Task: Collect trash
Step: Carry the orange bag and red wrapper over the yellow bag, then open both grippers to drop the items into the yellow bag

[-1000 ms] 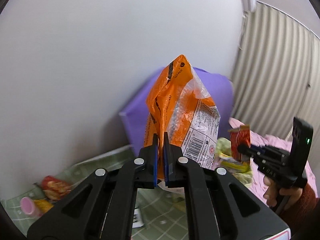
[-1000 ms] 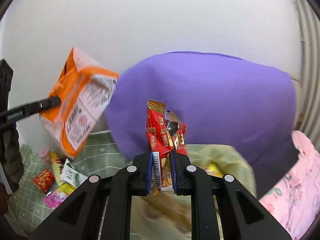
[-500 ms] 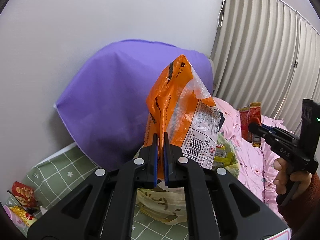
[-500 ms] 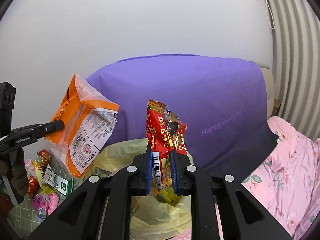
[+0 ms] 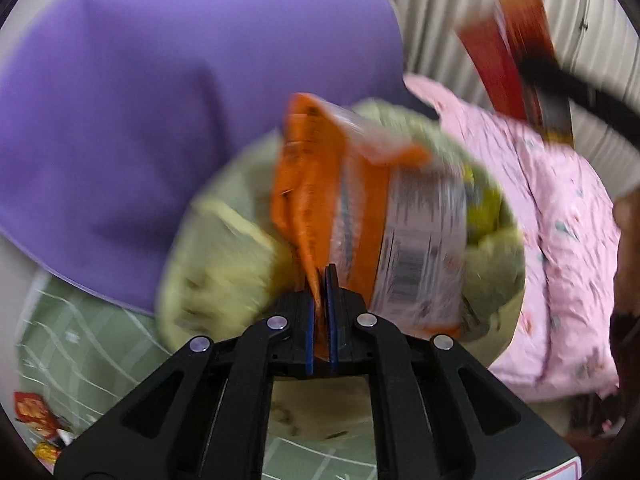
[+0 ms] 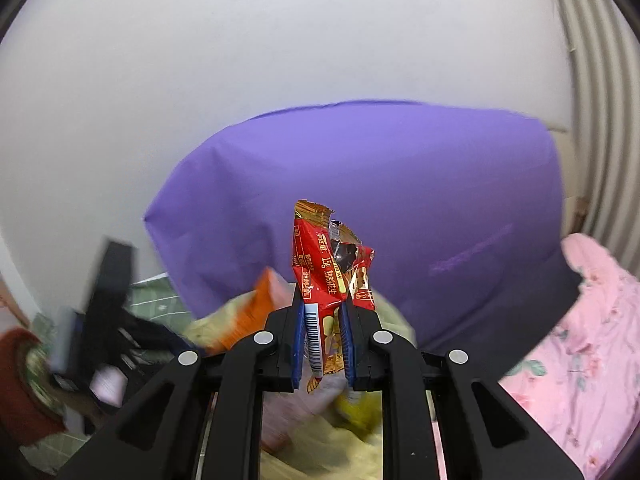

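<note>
Grippers both grip wrappers; left gripper (image 5: 320,280) nearly closed, pinching orange packet (image 5: 320,184) above the yellow-green trash bag (image 5: 224,256); right gripper (image 6: 323,312) clamps red snack wrapper (image 6: 320,264) upright, near the purple pillow (image 6: 420,184).

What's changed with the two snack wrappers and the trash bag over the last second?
The left gripper swung the orange wrapper down over the open yellow trash bag. The right gripper drifted toward the bag too. Both grips are unchanged; the red wrapper stays clamped upright.
</note>
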